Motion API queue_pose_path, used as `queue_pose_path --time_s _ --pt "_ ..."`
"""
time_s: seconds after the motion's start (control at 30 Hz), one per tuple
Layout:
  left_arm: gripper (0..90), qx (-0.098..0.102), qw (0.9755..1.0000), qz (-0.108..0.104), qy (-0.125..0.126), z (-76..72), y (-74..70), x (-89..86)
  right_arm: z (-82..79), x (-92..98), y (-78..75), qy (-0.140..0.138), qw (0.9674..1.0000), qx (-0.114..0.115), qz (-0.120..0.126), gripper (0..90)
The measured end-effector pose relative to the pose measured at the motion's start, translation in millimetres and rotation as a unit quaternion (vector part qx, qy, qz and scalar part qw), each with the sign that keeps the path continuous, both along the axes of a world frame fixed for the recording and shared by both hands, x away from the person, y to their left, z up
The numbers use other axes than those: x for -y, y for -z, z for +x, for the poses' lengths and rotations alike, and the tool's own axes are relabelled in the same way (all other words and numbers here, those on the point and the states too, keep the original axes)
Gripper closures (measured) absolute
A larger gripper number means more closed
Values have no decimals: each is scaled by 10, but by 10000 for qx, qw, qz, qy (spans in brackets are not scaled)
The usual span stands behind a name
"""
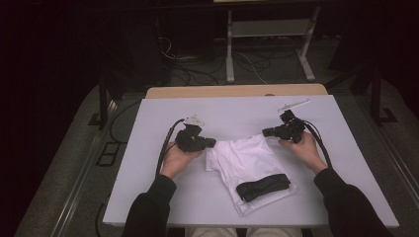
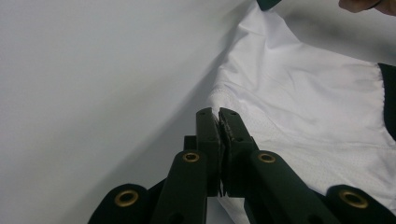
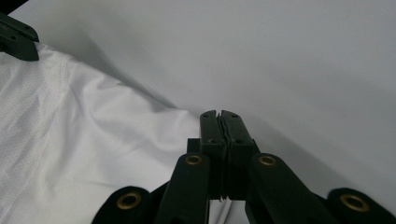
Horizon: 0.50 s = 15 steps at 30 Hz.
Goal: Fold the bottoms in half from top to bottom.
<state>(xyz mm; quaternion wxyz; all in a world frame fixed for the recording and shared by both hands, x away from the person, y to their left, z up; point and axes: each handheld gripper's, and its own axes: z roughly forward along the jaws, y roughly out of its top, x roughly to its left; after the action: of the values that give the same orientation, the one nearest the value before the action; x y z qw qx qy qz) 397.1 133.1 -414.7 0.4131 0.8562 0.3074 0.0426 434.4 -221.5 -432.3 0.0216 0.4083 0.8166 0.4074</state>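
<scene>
A white mesh garment [image 1: 247, 158] with a black band [image 1: 262, 186] at its near end lies crumpled in the middle of the white table [image 1: 158, 192]. My left gripper [image 1: 212, 143] is shut on the garment's far left corner; in the left gripper view its jaws [image 2: 218, 114] pinch the fabric edge [image 2: 303, 107]. My right gripper [image 1: 267, 132] is shut on the far right corner, where the cloth [image 3: 93, 140] runs up to its closed tips [image 3: 219, 115]. The fabric spans between the two grippers.
A wooden strip [image 1: 237, 91] borders the table's far edge. Beyond it, cables lie on the floor around a white-legged stand [image 1: 269, 44]. A black cable [image 1: 165, 143] trails from the left gripper and another [image 1: 321, 143] from the right one. The other gripper [image 3: 16, 42] shows in the right gripper view.
</scene>
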Motion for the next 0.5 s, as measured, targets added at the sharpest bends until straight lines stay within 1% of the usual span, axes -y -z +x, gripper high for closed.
queue_pose_path --time_s 0.1,0.13,0.2,0.33,0.43,0.5 --pt "866 35 10000 57 38 86 3 -29 35 -29 21 41 10000 -7 3 871" --pt "866 62 9999 86 40 111 2 -38 45 -34 29 51 10000 1 29 872" --pt "866 53 9999 93 31 165 0 -52 59 -34 38 77 9999 13 92 871" --pt "865 116 9998 175 20 269 -22 -46 83 -29 30 176 9997 23 144 871" --pt "865 159 9998 135 -44 363 -32 -35 94 -28 9 229 9996 83 142 871" --pt "865 185 9997 57 -122 432 -22 -34 88 -32 -3 251 9995 116 135 871"
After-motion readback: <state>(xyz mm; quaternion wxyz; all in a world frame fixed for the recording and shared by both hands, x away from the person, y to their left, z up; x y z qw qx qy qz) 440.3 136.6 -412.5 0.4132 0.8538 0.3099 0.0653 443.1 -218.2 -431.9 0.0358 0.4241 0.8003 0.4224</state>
